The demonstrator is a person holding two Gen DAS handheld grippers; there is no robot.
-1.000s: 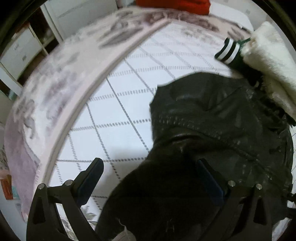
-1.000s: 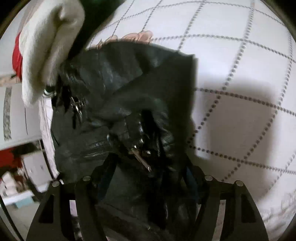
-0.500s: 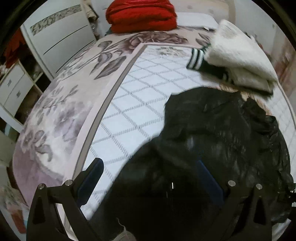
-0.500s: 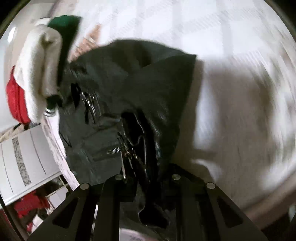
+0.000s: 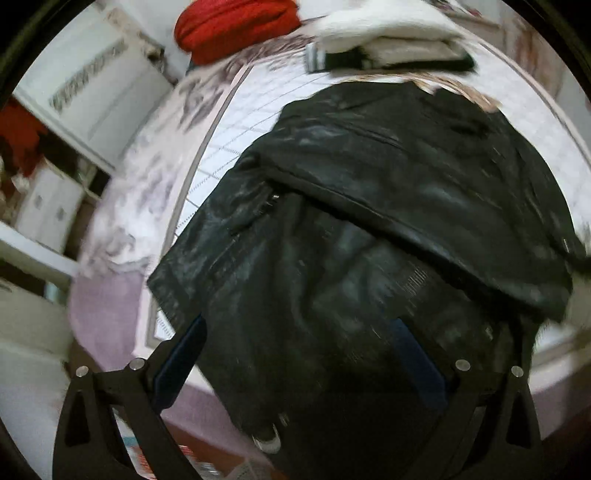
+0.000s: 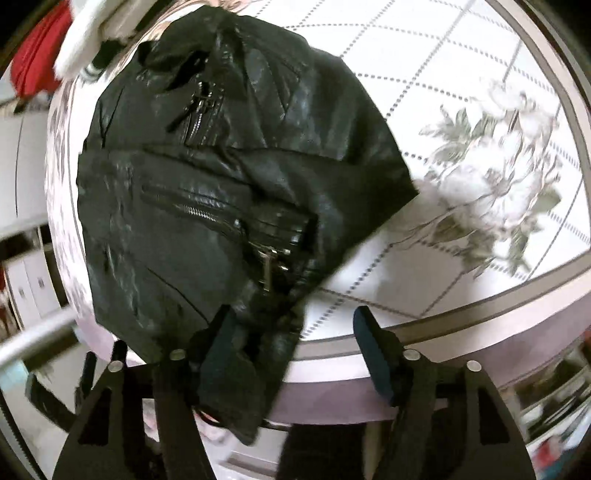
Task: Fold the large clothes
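Note:
A black leather jacket [image 5: 388, 206] lies folded on a bed with a white checked, flower-bordered cover [image 5: 236, 122]; its near part hangs over the bed's edge. It also shows in the right wrist view [image 6: 229, 177], zips on top. My left gripper [image 5: 299, 354] is open, with the jacket's hem lying between its spread fingers. My right gripper [image 6: 295, 350] is open; its left finger [image 6: 218, 343] touches the jacket's hanging edge and its right finger is over the bed's edge.
A white fluffy garment on a striped dark one [image 5: 384, 48] and a red folded one [image 5: 236, 26] lie at the bed's far end. White cabinets [image 5: 92, 99] stand left of the bed. The flowered bed border [image 6: 491, 177] shows right of the jacket.
Both grippers have pulled back toward the bed's near edge. The right gripper was shut on the jacket half a second ago and has opened. More of the jacket is in view.

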